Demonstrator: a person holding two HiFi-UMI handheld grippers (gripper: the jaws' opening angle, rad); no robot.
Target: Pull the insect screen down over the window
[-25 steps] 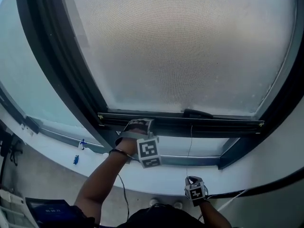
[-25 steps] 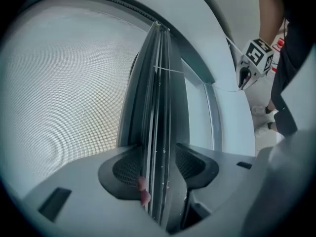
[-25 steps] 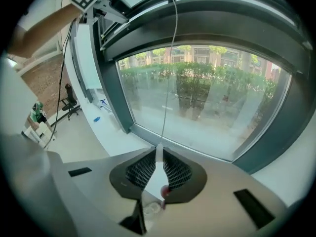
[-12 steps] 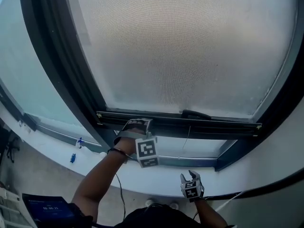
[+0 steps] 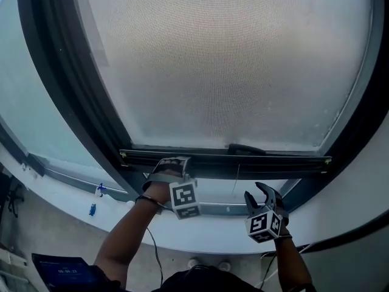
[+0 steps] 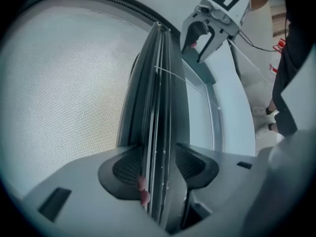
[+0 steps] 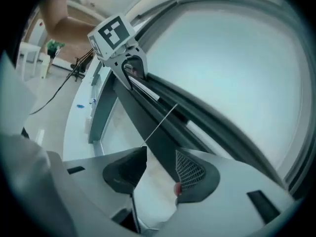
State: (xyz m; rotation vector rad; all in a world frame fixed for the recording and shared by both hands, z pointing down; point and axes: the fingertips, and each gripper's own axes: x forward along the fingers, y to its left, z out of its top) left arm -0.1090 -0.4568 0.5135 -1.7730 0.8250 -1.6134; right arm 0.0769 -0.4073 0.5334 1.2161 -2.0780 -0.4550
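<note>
- The insect screen [image 5: 231, 72] covers most of the window; its dark bottom bar [image 5: 273, 161] hangs short of the lower frame.
- The left gripper [image 5: 172, 163] has its jaws clamped on that bar, near its left end.
- The right gripper [image 5: 262, 193] has just been opening; its jaws stand apart below the bar, with the thin pull cord [image 7: 160, 125] running to one jaw's tip, ungripped.

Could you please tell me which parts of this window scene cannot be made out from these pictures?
Insect screen: its top is cut off by the head view's upper edge.
Small blue object on the sill: too small in the head view to identify.
Display at lower left: cut by the head view's bottom edge, text too small.
Pull cord: lower end too thin to follow in the head view.
</note>
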